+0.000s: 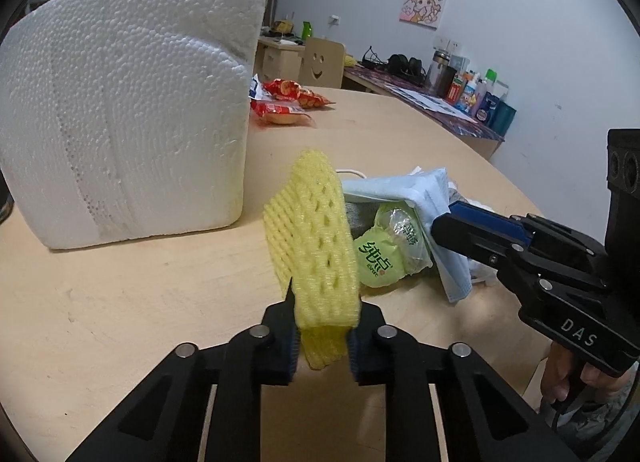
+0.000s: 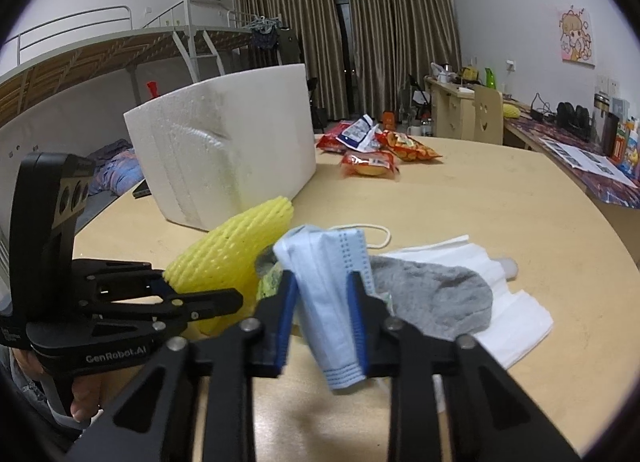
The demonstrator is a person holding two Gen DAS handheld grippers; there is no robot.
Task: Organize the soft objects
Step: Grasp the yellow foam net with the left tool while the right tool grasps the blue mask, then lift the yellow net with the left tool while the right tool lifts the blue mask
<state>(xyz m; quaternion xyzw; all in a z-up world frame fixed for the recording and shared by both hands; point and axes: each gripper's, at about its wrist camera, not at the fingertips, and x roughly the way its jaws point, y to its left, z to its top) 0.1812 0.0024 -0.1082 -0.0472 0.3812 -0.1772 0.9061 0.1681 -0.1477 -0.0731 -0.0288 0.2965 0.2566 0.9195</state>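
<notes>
My left gripper (image 1: 322,326) is shut on a yellow foam fruit net (image 1: 316,238) and holds it upright above the table; the net also shows in the right wrist view (image 2: 224,258). My right gripper (image 2: 323,294) is shut on a light blue face mask (image 2: 332,282), also seen in the left wrist view (image 1: 420,190). Under the mask lie a grey sock (image 2: 432,294), white masks (image 2: 516,310) and a green snack packet (image 1: 380,258). A white foam box (image 1: 128,102) stands to the left.
Red snack bags (image 2: 376,150) lie beyond the foam box (image 2: 228,146) on the round wooden table (image 2: 500,202). A desk with bottles (image 1: 476,94) and a smiley-face chair (image 1: 322,62) stand behind the table. My left gripper's body (image 2: 120,302) is just left of the mask.
</notes>
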